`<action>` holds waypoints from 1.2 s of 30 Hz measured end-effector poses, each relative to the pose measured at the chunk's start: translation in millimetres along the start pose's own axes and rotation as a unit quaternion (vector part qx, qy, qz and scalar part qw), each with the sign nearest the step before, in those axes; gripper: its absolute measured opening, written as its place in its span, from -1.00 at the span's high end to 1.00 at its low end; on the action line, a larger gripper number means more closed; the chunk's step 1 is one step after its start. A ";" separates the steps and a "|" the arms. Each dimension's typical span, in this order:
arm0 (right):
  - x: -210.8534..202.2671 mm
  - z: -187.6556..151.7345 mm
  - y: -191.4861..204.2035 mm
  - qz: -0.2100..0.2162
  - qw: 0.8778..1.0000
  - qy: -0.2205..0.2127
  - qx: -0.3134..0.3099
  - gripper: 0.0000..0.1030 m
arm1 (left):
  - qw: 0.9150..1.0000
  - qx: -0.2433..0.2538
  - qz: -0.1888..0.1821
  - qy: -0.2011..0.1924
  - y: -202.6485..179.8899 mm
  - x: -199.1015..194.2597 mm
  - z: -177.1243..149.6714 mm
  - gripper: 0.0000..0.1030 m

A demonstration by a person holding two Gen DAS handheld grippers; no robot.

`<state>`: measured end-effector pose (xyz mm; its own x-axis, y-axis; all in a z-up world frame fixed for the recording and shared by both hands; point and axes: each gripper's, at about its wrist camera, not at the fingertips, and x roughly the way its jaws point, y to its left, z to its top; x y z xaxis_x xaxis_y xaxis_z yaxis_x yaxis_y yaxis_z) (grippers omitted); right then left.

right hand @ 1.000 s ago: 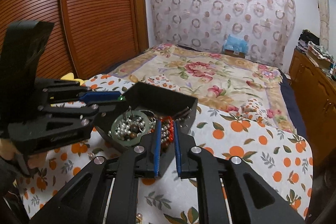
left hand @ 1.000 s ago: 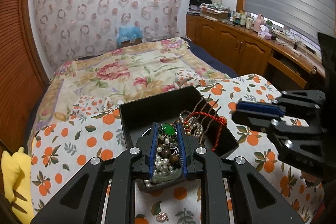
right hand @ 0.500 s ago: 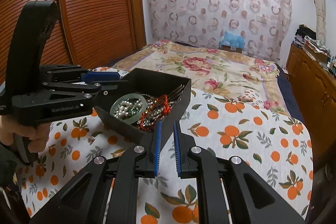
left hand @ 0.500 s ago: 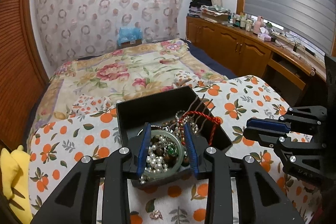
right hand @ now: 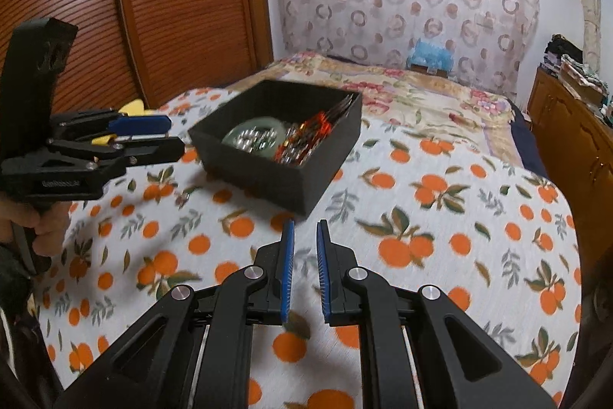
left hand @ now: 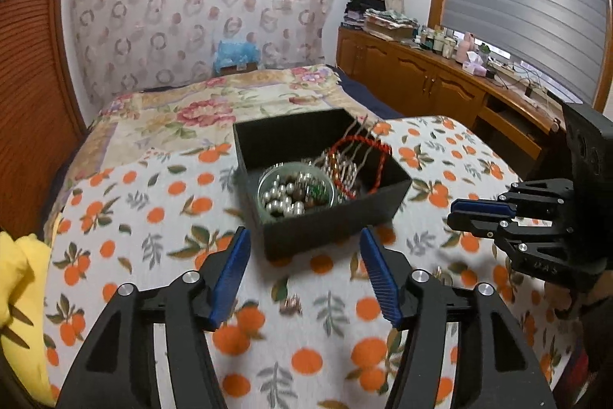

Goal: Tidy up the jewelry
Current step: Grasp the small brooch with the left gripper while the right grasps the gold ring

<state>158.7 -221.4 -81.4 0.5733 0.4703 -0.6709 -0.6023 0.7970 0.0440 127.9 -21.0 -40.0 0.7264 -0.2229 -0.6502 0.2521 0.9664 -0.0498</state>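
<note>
Bedroom: bed (left hand: 214,110) with floral quilt, patterned curtain upper frame, wood cabinets right. Orange-print blanket (left hand: 153,217) covers near surface. Black box (left hand: 318,175) frame centre, holds bangle (left hand: 295,190) full of pearls, red cord bracelet (left hand: 360,160), hairpins. Small earring (left hand: 290,302) loose on blanket, lower centre, between left gripper (left hand: 304,275) fingers and just ahead; second bit right of it, blurred. Left jaws spread wide, empty; nearer. Right gripper (right hand: 304,271) nearly pressed together, empty, well apart from box.
</note>
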 end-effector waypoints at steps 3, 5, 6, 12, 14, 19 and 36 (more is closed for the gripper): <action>3.3 -7.3 8.1 0.007 1.000 0.013 -0.010 0.73 | 1.000 0.000 0.001 0.010 3.1 1.4 -9.0 -0.16; 4.3 -10.7 14.2 0.010 1.000 0.019 -0.017 0.52 | 1.000 -0.001 0.002 0.020 5.1 4.6 -15.7 -0.16; 4.6 -12.0 17.1 0.013 1.000 0.020 -0.021 0.37 | 1.000 -0.001 0.003 0.024 5.2 6.3 -18.1 -0.16; 11.8 -18.7 31.5 0.021 0.998 0.045 -0.037 0.34 | 0.998 0.005 -0.003 0.057 4.9 17.9 -30.9 -0.16; 14.9 -21.1 35.0 0.017 0.997 0.056 -0.046 0.34 | 0.998 0.014 -0.003 0.063 2.5 19.4 -34.2 -0.16; 20.6 -24.8 34.8 0.005 0.996 0.070 -0.054 0.34 | 0.997 0.019 -0.006 0.073 1.1 22.5 -36.9 -0.16; 21.9 -26.5 32.8 -0.003 0.996 0.064 -0.058 0.57 | 0.997 0.008 -0.016 0.075 6.4 30.6 -31.2 0.44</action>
<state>136.8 -195.0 -114.3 0.5053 0.4075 -0.7607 -0.6632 0.7473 -0.0402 131.8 -17.7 -83.9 0.6134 -0.2316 -0.7550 0.2854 0.9564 -0.0614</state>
